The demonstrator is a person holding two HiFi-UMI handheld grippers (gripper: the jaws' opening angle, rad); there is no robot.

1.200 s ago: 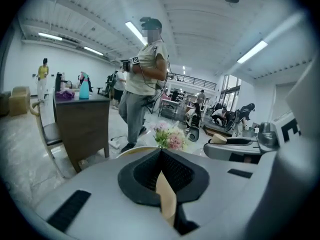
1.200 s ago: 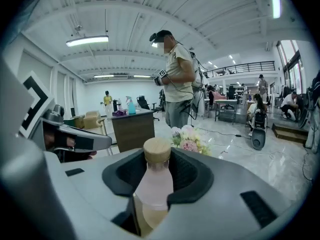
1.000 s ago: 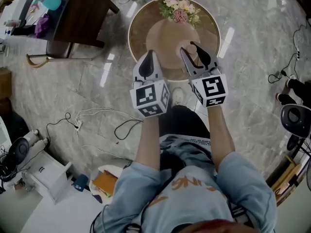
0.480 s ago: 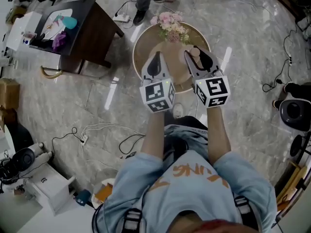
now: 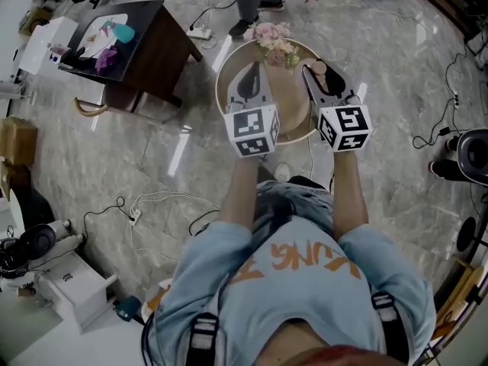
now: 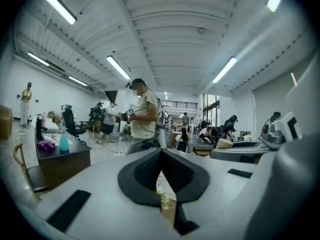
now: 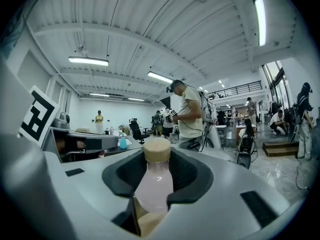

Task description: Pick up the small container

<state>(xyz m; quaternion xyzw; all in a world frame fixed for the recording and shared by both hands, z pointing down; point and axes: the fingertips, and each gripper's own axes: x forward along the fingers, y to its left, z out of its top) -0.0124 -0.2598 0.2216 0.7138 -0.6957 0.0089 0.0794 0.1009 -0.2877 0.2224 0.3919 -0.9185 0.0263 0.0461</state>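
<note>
The small container (image 7: 154, 184), a pale pink bottle with a tan cap, stands upright between the pads of your right claw (image 7: 157, 174). The jaws are held fairly wide and press on the bottle's body from both sides. From your head it sits at about 1 o'clock (image 5: 319, 69), above the round surface (image 5: 293, 109).

Over the last second that grip has not altered, but the surface looks smaller and farther below both claws. The right gripper view shows only the room behind the bottle, nothing under it. I read that as the container lifted clear, so the pick-up looks essentially done.

Your left claw (image 6: 161, 159) has its pads together and holds nothing. It hangs at 11 o'clock, beside the right one. The flowers (image 5: 273, 40) sit at the surface's 12 o'clock edge.
</note>
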